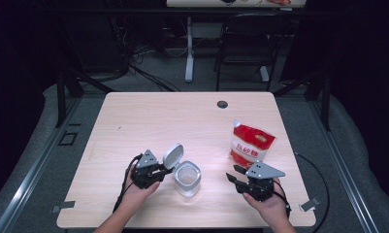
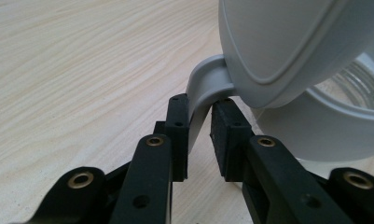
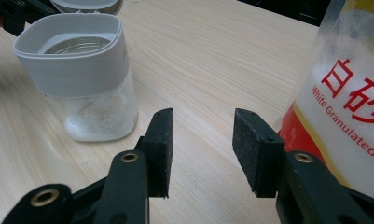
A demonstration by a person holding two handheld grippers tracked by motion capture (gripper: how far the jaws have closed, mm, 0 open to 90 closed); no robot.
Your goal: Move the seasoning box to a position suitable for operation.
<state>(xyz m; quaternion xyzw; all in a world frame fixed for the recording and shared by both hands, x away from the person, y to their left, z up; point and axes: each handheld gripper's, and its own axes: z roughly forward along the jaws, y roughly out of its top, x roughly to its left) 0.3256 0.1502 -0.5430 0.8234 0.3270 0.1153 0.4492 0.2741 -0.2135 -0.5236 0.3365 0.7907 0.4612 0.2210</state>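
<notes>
A clear jar (image 1: 187, 178) with a grey collar stands near the table's front edge, its grey flip lid (image 1: 172, 155) swung up to the left. My left gripper (image 1: 164, 172) sits at the jar's left. In the left gripper view its jaws (image 2: 199, 133) straddle the lid's hinge strap (image 2: 205, 88); the strap lies against one pad, with a gap to the other. A red and white bag of granulated sugar (image 1: 250, 144) stands upright to the right. My right gripper (image 1: 233, 175) rests in front of the bag, open and holding nothing (image 3: 201, 149), with the jar (image 3: 82, 74) off to its left.
The light wooden table (image 1: 158, 116) has a cable hole (image 1: 222, 104) near its far edge. A black chair (image 1: 245, 43) and a desk leg stand beyond the table. Dark floor and rails surround it.
</notes>
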